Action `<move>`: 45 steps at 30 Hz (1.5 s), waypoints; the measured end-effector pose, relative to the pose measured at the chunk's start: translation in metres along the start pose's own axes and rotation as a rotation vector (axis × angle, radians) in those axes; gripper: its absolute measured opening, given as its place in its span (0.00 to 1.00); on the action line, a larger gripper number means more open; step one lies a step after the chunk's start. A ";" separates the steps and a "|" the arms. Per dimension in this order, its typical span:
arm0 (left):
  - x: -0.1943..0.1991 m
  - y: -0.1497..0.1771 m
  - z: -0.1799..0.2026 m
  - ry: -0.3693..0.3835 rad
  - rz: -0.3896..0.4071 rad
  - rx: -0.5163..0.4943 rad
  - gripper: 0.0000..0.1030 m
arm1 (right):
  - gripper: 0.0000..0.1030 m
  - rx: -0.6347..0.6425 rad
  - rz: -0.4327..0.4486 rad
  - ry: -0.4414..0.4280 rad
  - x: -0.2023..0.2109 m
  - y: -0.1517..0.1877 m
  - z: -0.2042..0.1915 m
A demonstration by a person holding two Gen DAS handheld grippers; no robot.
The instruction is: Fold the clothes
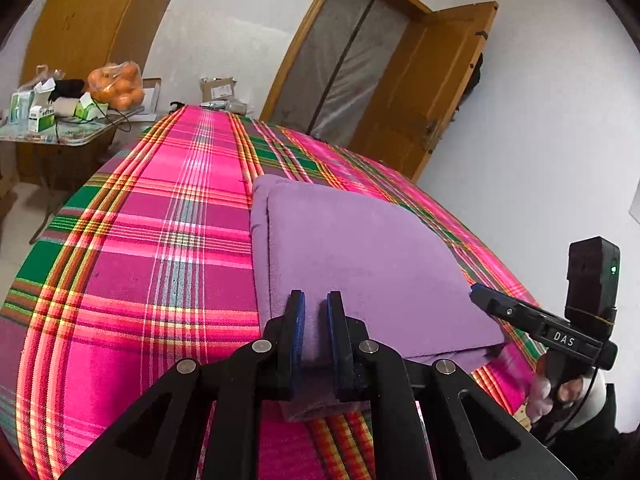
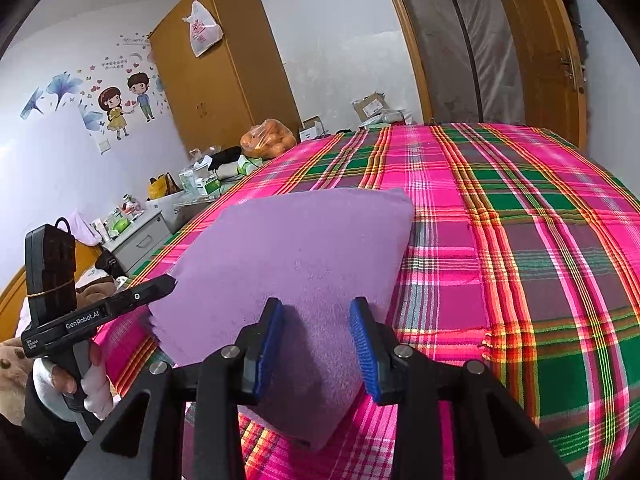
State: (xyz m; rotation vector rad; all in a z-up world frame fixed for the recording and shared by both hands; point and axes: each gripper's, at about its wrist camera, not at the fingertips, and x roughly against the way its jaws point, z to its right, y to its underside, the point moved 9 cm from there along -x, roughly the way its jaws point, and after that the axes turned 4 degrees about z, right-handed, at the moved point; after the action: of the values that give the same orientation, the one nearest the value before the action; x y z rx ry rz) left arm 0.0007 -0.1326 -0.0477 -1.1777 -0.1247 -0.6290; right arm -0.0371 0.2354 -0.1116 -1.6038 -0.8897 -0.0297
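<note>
Purple cloth: soft, plain, folded into a layered rectangle, lying on the plaid bedspread, long axis running away from both cameras. Left gripper pinches its near edge; right gripper straddles it, jaws apart.

A: Both wrist views are bright and evenly lit. The white plaster wall at two o'clock in the left view nearly washes out.

B: Where are the shadows?

A: They are soft. One lies under the folded purple fleece cloth, at six o'clock in the right view.

B: Any distortion?

A: Strong fisheye. The pink and green plaid bedsheet bulges like a dome, the brown wooden door frame bows, and black vignette fills the corners. Far clutter looks soft.
</note>
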 end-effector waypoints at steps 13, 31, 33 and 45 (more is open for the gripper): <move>0.021 -0.007 0.037 0.036 0.055 -0.080 0.11 | 0.36 0.199 0.097 0.061 0.007 0.002 -0.050; 0.006 0.000 0.018 0.053 -0.020 -0.064 0.12 | 0.35 0.092 0.074 -0.004 0.014 -0.001 -0.027; 0.006 -0.007 0.004 0.021 -0.029 -0.034 0.12 | 0.36 -0.014 0.060 -0.021 0.014 -0.005 -0.008; -0.037 -0.025 -0.047 0.062 -0.233 0.227 0.37 | 0.48 -0.326 -0.114 -0.234 -0.014 -0.019 0.038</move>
State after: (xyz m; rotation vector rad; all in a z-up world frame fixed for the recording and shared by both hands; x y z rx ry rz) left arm -0.0533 -0.1658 -0.0603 -0.9303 -0.2768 -0.8327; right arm -0.0745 0.2604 -0.1125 -1.8834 -1.2048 -0.0715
